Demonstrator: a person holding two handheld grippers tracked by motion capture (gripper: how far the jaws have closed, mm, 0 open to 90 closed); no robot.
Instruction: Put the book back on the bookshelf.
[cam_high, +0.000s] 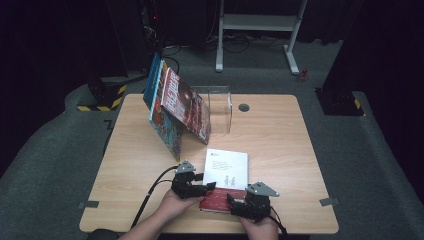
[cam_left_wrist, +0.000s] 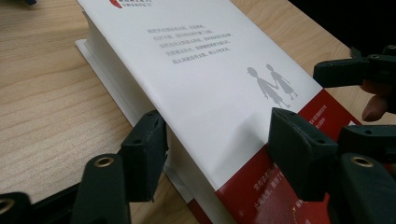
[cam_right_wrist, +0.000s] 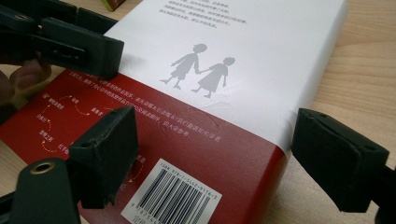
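A thick book (cam_high: 227, 172) lies flat near the table's front edge, back cover up. The cover is white with two small grey figures and has a red band with a barcode (cam_right_wrist: 175, 193). My left gripper (cam_high: 209, 187) stands open at the book's left side. One jaw is beside the page edge and the other is over the cover (cam_left_wrist: 219, 140). My right gripper (cam_high: 232, 202) is open wide at the near end of the book (cam_right_wrist: 219, 140), with one jaw over the red band and the other past the book's edge above the table. Neither gripper's pads press on the book.
Several colourful books (cam_high: 175, 105) lean against a clear plastic box (cam_high: 220, 107) at the back of the wooden table (cam_high: 280, 145). A round cable port (cam_high: 244, 107) sits behind that. A white frame (cam_high: 260, 22) stands on the floor beyond.
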